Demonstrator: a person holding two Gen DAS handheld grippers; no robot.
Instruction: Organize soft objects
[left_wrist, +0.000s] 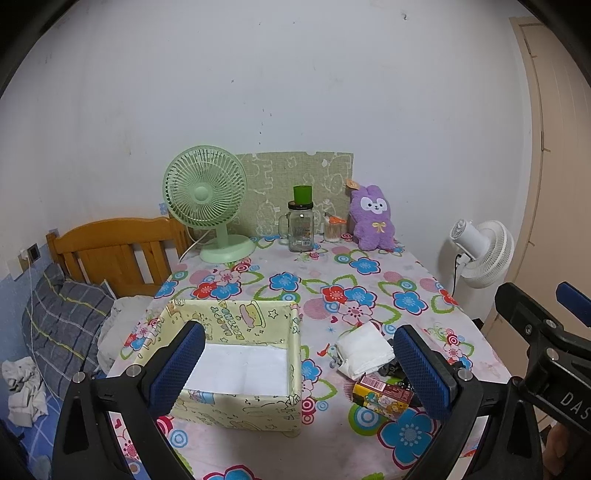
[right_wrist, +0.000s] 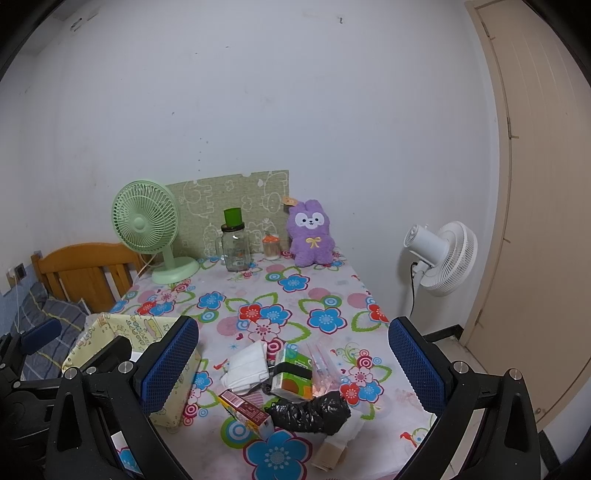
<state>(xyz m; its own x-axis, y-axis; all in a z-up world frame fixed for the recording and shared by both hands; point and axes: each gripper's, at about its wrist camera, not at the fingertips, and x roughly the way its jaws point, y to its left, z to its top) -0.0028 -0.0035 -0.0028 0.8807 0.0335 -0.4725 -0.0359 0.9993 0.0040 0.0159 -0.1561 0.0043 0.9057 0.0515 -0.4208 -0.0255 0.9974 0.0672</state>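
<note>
Blue-padded left tongs and right tongs hang released, empty, above the yellow box and white cloth on the table.

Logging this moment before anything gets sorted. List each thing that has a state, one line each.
Left tool: open, holding nothing.
Right tool: open, holding nothing.
Yellow fabric box: upright, open top, nothing inside.
White folded cloth: lying on the tablecloth, outside the box.
Black plastic bag: crumpled.
Glass jar: upright, green cup on its lid.
Purple plush: upright against the wall.
</note>
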